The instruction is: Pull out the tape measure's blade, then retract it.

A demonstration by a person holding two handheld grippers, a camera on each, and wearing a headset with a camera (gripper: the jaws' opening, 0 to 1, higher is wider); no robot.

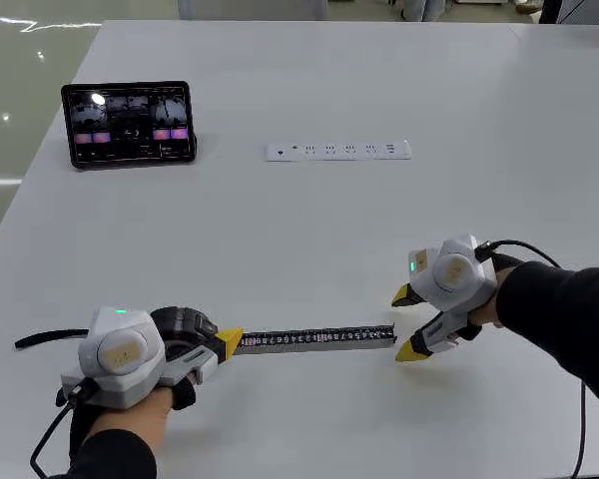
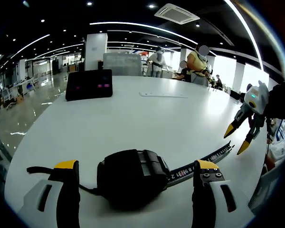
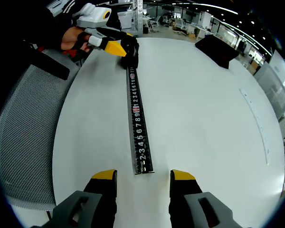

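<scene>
the left gripper (image 2: 137,165) is standing wide open, its jaws flanking the black tape measure (image 2: 130,180) on the white table (image 1: 309,230), gaps showing on both sides. the right gripper (image 3: 143,175) is gaping too, gripping nothing; the extended blade (image 3: 137,123) is ending just between its tips.

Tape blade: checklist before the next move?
1. Blade out, flat on the table: ok.
2. Blade straight, no kink: ok.
3. Right gripper on blade tip: not ok; jaws open, tip just ahead of them.
4. Left gripper clamping case: not ok; jaws flank it with gaps.
5. Case lock state: cannot tell.
6. Tablet and power strip away from blade: ok.
</scene>
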